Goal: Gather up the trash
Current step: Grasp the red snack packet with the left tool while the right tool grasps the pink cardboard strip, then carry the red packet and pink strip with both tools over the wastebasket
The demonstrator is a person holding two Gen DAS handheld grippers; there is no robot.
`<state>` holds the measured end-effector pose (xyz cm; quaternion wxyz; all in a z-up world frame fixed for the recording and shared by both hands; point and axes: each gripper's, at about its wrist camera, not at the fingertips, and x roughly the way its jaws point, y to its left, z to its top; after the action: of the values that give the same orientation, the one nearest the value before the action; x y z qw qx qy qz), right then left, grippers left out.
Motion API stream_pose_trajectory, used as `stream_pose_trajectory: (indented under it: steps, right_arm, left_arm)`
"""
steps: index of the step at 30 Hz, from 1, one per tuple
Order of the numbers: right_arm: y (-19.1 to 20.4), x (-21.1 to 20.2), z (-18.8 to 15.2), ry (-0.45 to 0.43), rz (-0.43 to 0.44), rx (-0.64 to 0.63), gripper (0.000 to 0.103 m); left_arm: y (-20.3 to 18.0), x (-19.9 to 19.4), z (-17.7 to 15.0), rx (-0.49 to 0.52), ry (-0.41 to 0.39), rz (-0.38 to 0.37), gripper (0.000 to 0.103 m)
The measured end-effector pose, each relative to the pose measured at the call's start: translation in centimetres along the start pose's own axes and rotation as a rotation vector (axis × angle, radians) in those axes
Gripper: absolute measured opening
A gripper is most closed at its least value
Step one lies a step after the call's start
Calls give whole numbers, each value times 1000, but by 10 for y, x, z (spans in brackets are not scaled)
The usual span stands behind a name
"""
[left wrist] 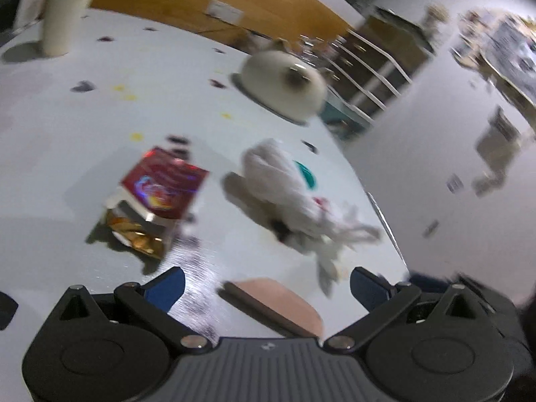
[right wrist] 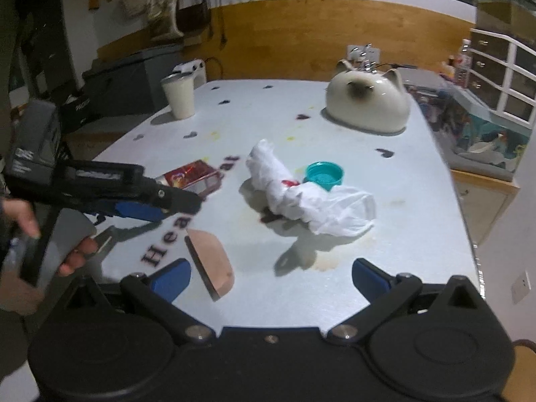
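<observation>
A crumpled white plastic bag [right wrist: 301, 194] lies in the middle of the white table [right wrist: 402, 234]; it also shows in the left wrist view [left wrist: 294, 194]. A red snack box [left wrist: 160, 184] with a gold wrapper [left wrist: 134, 234] at its open end lies to the left of the bag, and shows in the right wrist view [right wrist: 192, 176]. A small teal lid [right wrist: 324, 175] sits just behind the bag. A pink flat block [right wrist: 211, 261] lies near the front. My left gripper [left wrist: 266, 288] is open and empty, hovering over the near table. My right gripper [right wrist: 271, 279] is open and empty at the front edge.
A cat-shaped white ceramic dome [right wrist: 368, 100] stands at the back right. A cream cup [right wrist: 179, 95] stands at the back left. A white shelf unit [right wrist: 502, 77] stands beyond the right edge of the table. The table drops off on the right [left wrist: 385, 217].
</observation>
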<state>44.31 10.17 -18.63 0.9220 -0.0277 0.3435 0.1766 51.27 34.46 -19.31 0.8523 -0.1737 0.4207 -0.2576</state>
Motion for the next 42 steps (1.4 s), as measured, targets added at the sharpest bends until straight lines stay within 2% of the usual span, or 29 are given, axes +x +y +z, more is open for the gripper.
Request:
stream_pose_trajectory:
  steps: [3,9,11,14,20,22,23,27,29,31,33,35,42]
  right_arm:
    - [5,11,2,11,24,-33,102]
    - [23,42,7,25,111,-107,77]
    - [29,51,7,22,115,-132,73]
    - [35,65,8,29,134,-151,70]
    - [42,81,5,45,166,-160,45]
    - [45,80,3,39,156,-172,32]
    - [45,79,2,37,147,-178,30]
    - [44,74,-3,37,136,-188,27]
    - [44,70,-6,37,124,-188,27]
    - [44,65,-10,39,111,-176,27]
    - [44,60,-13,38,99,-171,27]
    - [45,55,-18,36,77,-158,27]
    - [41,39,-25,83,15,-107,27]
  left_arm:
    - [-10,-12,6,66,14,16,103]
    - [-21,-29,31,223,-34,197,103]
    - [-18,-28,43,247,-41,236,103]
    - [-16,-20,55,277,-35,260,103]
    - [-1,16,62,286,33,282,101]
    - [8,28,61,276,51,313,95]
    - [13,33,60,267,57,328,93]
    - [23,48,56,259,87,361,86]
    - [23,50,53,273,67,371,85]
    - [23,50,52,263,47,369,79]
    - [20,49,51,257,30,381,65]
    - [16,48,48,262,18,405,57]
    - [1,36,24,250,10,438,55]
